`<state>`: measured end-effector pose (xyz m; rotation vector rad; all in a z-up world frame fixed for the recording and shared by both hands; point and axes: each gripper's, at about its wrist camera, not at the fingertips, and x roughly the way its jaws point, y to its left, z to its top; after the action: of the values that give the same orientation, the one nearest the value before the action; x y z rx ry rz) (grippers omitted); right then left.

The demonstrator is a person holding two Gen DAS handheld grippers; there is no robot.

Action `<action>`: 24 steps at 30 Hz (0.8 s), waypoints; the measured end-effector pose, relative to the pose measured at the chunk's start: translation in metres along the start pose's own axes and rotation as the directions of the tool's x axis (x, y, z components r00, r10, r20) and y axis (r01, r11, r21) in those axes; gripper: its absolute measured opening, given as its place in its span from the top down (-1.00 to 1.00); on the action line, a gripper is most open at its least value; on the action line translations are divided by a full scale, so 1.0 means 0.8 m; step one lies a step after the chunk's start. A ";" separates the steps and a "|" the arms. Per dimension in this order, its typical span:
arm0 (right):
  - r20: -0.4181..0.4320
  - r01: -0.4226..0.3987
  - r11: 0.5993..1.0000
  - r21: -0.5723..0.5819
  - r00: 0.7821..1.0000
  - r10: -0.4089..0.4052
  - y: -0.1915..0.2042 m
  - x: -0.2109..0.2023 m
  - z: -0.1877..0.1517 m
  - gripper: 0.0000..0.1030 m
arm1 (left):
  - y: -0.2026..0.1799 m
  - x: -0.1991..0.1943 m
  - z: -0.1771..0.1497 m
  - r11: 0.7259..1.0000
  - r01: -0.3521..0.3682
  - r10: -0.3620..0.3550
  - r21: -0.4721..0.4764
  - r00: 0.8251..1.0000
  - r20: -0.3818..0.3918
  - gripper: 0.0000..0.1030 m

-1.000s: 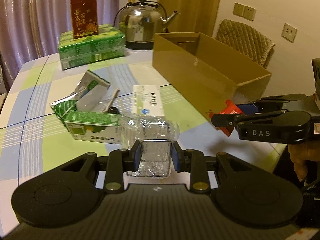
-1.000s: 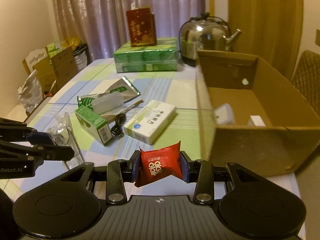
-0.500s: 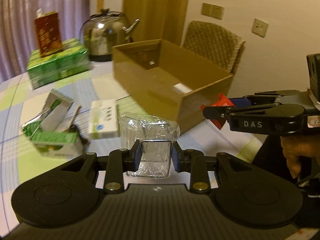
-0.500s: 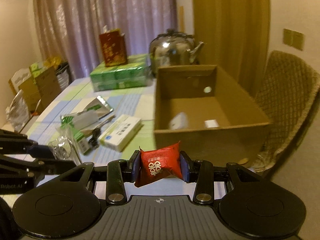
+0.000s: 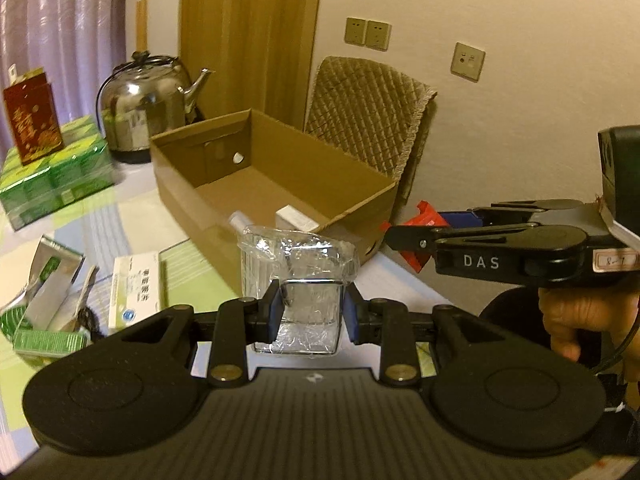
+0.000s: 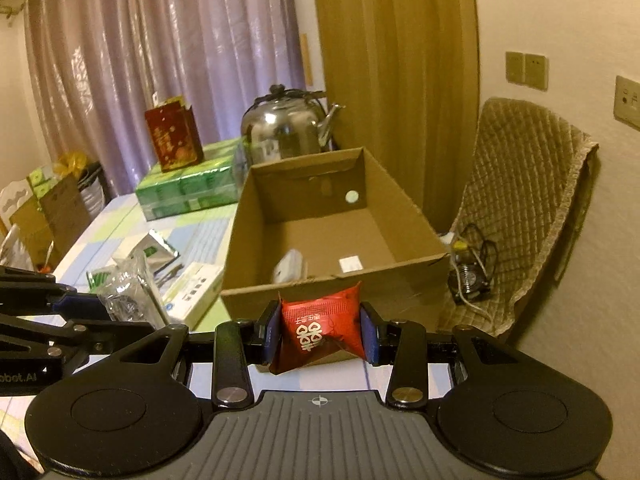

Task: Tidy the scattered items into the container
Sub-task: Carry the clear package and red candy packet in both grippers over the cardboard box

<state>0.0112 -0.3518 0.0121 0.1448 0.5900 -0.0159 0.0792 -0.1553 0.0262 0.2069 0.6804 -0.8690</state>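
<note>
While the left claw (image 5: 310,316) pinches a clear crinkled plastic packet (image 5: 298,276) between its blue pads, the right claw (image 6: 322,334) clamps a red sachet (image 6: 318,330) with white print. Both are held above the near edge of the table (image 5: 132,220), short of the cardboard box (image 6: 312,300). In the left wrist view the right claw reaches in from the right side, a hand (image 5: 588,320) wrapped around its grip, with the sachet's red corner poking out near the box's near corner. The box stands open on the table; inside on its floor lie a small white item (image 6: 290,266) and a white label-like card (image 6: 351,264). Left of the box, on the checked cloth, rest a white medicine carton (image 5: 138,288), an opened green carton (image 5: 50,340) and a silver foil pouch (image 5: 56,276) close together. Farther back sit a green wrapped multipack (image 6: 188,190) with a red box (image 6: 174,138) upright on it, and a steel kettle (image 6: 290,128) just behind the cardboard box.
</note>
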 end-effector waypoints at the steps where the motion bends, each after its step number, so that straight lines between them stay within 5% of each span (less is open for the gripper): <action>1: 0.003 0.000 1.000 0.003 1.000 0.000 -0.003 -0.001 0.001 0.27 | -0.003 0.002 0.005 1.000 0.002 -0.002 0.006 1.000 0.002 0.50; 16: 0.065 -0.009 1.000 0.003 0.998 0.009 -0.038 0.009 0.046 0.27 | -0.017 0.042 0.064 0.997 0.028 -0.030 0.066 0.999 0.021 0.50; 24: 0.066 -0.030 0.999 -0.033 0.997 0.032 -0.053 0.063 0.097 0.27 | 0.016 0.085 0.115 0.997 0.007 -0.010 0.075 0.999 0.041 0.50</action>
<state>0.0935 -0.4033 0.0419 0.1220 0.5216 0.0187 0.1627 -0.2303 0.0533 0.2523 0.6107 -0.9055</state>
